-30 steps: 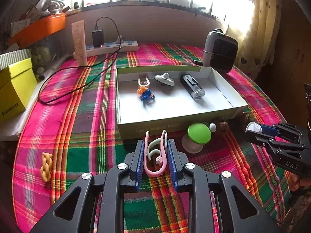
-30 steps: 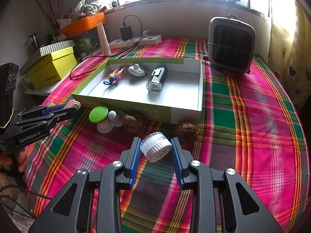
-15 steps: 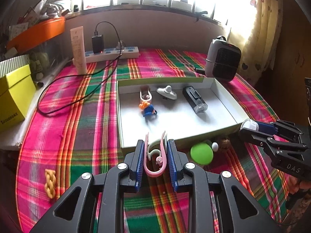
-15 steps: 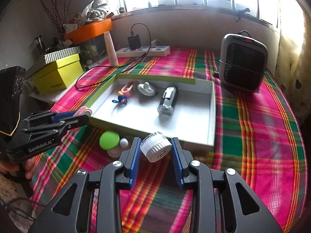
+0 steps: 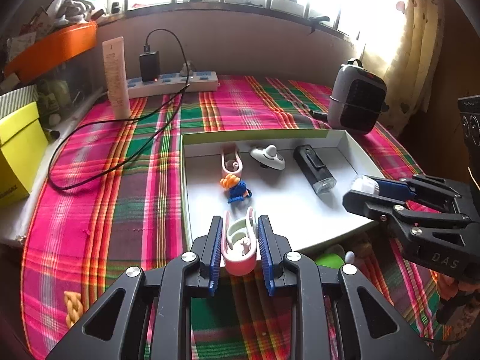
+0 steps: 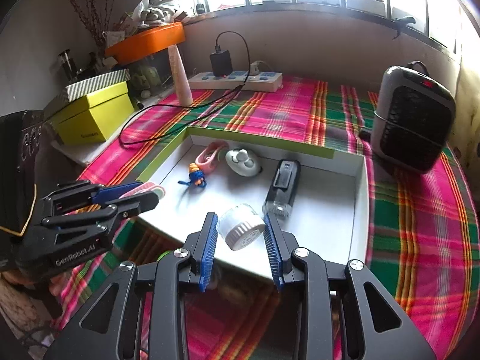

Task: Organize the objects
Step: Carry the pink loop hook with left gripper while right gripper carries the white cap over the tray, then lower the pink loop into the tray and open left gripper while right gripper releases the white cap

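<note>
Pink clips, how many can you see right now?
2. One pink clip is held in the left gripper over the near edge of the white box. The other pink clip lies inside the box by its far wall. More may be hidden.

A: What's in the tray (image 5: 357,150)?
B: At frame centre, a clip (image 5: 230,165) at left, a knitted figure (image 5: 237,190) below it, a flashlight (image 5: 313,168) at right.
A: Around it?
B: Heater (image 5: 357,102) upper right, power strip (image 5: 171,84) upper left.
</note>
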Action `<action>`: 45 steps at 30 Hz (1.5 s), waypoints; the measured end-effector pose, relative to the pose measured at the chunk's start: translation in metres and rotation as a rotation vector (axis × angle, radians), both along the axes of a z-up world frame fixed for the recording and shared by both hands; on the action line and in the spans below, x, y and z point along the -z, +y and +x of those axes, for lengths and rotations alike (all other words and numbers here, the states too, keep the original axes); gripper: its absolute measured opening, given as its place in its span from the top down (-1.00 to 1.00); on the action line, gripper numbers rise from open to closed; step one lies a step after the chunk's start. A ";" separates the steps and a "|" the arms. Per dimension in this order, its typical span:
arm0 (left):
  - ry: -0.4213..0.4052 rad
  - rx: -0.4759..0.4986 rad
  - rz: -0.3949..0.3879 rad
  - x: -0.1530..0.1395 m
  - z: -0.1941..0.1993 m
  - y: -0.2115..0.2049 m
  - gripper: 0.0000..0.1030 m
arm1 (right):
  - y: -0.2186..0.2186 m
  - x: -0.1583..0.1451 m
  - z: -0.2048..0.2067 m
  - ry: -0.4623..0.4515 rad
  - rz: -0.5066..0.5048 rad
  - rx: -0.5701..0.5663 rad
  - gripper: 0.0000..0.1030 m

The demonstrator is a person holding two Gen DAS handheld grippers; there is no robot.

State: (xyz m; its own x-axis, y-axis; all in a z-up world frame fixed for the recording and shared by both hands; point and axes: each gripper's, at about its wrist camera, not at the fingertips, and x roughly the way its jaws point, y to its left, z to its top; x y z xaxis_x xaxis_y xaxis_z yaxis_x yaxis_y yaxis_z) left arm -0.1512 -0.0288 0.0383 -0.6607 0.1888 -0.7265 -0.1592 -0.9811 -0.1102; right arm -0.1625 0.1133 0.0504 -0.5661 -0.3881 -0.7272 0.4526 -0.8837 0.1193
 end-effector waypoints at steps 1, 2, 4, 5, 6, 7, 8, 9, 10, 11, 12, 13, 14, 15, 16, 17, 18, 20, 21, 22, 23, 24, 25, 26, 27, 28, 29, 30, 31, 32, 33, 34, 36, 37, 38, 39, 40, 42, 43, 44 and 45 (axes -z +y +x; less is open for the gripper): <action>-0.004 -0.001 0.000 0.001 -0.002 0.000 0.58 | -0.002 0.001 -0.003 -0.003 0.004 -0.002 0.36; -0.007 0.000 -0.001 0.003 -0.003 0.000 0.58 | -0.003 0.002 -0.005 -0.005 0.004 -0.003 0.36; -0.016 -0.002 -0.004 0.006 -0.006 0.000 0.58 | -0.005 0.003 -0.010 -0.010 0.006 -0.005 0.36; -0.019 -0.002 -0.004 0.007 -0.008 0.000 0.58 | -0.006 0.004 -0.013 -0.012 0.009 -0.007 0.36; -0.019 -0.004 -0.002 0.007 -0.010 0.001 0.58 | -0.008 0.004 -0.015 -0.012 0.011 -0.009 0.36; -0.018 -0.005 0.000 0.007 -0.012 0.001 0.58 | -0.009 0.005 -0.018 -0.014 0.013 -0.011 0.36; -0.017 -0.005 0.003 0.007 -0.013 0.001 0.58 | -0.011 0.005 -0.020 -0.015 0.015 -0.013 0.36; -0.015 -0.007 0.003 0.008 -0.015 0.001 0.58 | -0.013 0.005 -0.023 -0.017 0.016 -0.018 0.36; -0.016 -0.010 0.001 0.008 -0.016 0.001 0.58 | -0.014 0.006 -0.024 -0.019 0.018 -0.022 0.36; -0.018 -0.011 -0.003 0.009 -0.018 0.001 0.58 | -0.016 0.007 -0.026 -0.022 0.023 -0.026 0.36; -0.018 -0.014 -0.004 0.009 -0.020 0.000 0.58 | -0.017 0.007 -0.028 -0.024 0.029 -0.029 0.36; -0.016 -0.015 -0.002 0.009 -0.022 0.000 0.58 | -0.018 0.008 -0.030 -0.027 0.031 -0.032 0.36; -0.013 -0.015 -0.001 0.009 -0.023 0.000 0.58 | -0.019 0.009 -0.032 -0.032 0.031 -0.036 0.36; -0.010 -0.018 -0.005 0.010 -0.025 0.000 0.58 | -0.020 0.009 -0.035 -0.038 0.030 -0.040 0.36; -0.012 -0.020 -0.010 0.010 -0.026 0.000 0.58 | -0.022 0.010 -0.038 -0.046 0.032 -0.045 0.36; -0.014 -0.018 -0.016 0.011 -0.027 0.001 0.58 | -0.024 0.011 -0.040 -0.049 0.035 -0.049 0.36; -0.015 -0.017 -0.021 0.012 -0.028 0.001 0.58 | -0.025 0.012 -0.042 -0.053 0.040 -0.052 0.36; -0.020 -0.014 -0.024 0.014 -0.030 0.002 0.58 | -0.028 0.014 -0.045 -0.058 0.050 -0.060 0.36; -0.019 -0.014 -0.024 0.015 -0.030 0.002 0.58 | -0.029 0.014 -0.047 -0.059 0.056 -0.065 0.36; -0.017 -0.015 -0.023 0.015 -0.030 0.003 0.58 | -0.030 0.014 -0.048 -0.061 0.061 -0.067 0.36; -0.016 -0.013 -0.025 0.015 -0.031 0.003 0.58 | -0.031 0.015 -0.050 -0.064 0.066 -0.067 0.36; -0.015 -0.012 -0.028 0.015 -0.031 0.004 0.58 | -0.032 0.016 -0.053 -0.068 0.070 -0.071 0.36; -0.014 -0.012 -0.033 0.016 -0.031 0.005 0.58 | -0.033 0.017 -0.054 -0.072 0.073 -0.073 0.36; -0.012 -0.008 -0.040 0.017 -0.031 0.007 0.58 | -0.034 0.018 -0.056 -0.077 0.078 -0.073 0.36; -0.008 -0.003 -0.044 0.017 -0.030 0.008 0.58 | -0.035 0.019 -0.057 -0.078 0.081 -0.074 0.36; -0.005 0.000 -0.046 0.018 -0.030 0.008 0.58 | -0.035 0.019 -0.058 -0.081 0.080 -0.076 0.36; -0.004 0.003 -0.046 0.018 -0.030 0.009 0.58 | -0.036 0.020 -0.059 -0.088 0.074 -0.080 0.36; -0.004 0.005 -0.046 0.019 -0.030 0.009 0.58 | -0.036 0.020 -0.060 -0.092 0.072 -0.083 0.36; -0.001 0.005 -0.051 0.019 -0.030 0.009 0.58 | -0.038 0.021 -0.061 -0.095 0.075 -0.087 0.36; 0.003 0.006 -0.063 0.020 -0.030 0.010 0.58 | -0.039 0.022 -0.061 -0.096 0.083 -0.091 0.36; 0.005 0.007 -0.069 0.020 -0.029 0.011 0.58 | -0.041 0.023 -0.062 -0.098 0.088 -0.094 0.36; 0.005 0.008 -0.069 0.020 -0.029 0.011 0.58 | -0.042 0.024 -0.064 -0.103 0.091 -0.099 0.36; 0.003 0.012 -0.065 0.021 -0.029 0.011 0.58 | -0.043 0.026 -0.066 -0.106 0.096 -0.102 0.36; 0.001 0.016 -0.062 0.021 -0.029 0.011 0.58 | -0.044 0.026 -0.067 -0.107 0.099 -0.103 0.36; -0.004 0.018 -0.059 0.022 -0.029 0.012 0.58 | -0.044 0.026 -0.068 -0.107 0.101 -0.105 0.36; -0.005 0.015 -0.064 0.023 -0.029 0.012 0.58 | -0.045 0.026 -0.068 -0.108 0.101 -0.107 0.36; -0.001 0.014 -0.076 0.024 -0.029 0.013 0.58 | -0.045 0.026 -0.069 -0.108 0.102 -0.108 0.36; 0.003 0.014 -0.085 0.024 -0.028 0.015 0.58 | -0.046 0.026 -0.070 -0.109 0.103 -0.112 0.36; 0.002 0.014 -0.083 0.024 -0.028 0.015 0.58 | -0.046 0.026 -0.070 -0.110 0.103 -0.112 0.36; 0.002 0.014 -0.079 0.024 -0.028 0.015 0.58 | -0.047 0.027 -0.071 -0.111 0.104 -0.112 0.36; 0.001 0.015 -0.077 0.024 -0.028 0.015 0.58 | -0.048 0.027 -0.071 -0.111 0.105 -0.112 0.36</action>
State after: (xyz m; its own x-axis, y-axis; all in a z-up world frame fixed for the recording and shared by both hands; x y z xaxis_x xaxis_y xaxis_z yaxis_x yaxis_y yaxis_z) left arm -0.1795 -0.0136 0.0144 -0.6591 0.1424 -0.7384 -0.1741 -0.9841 -0.0344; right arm -0.2338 0.0657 0.0231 -0.4376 -0.3623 -0.8230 0.5377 -0.8390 0.0835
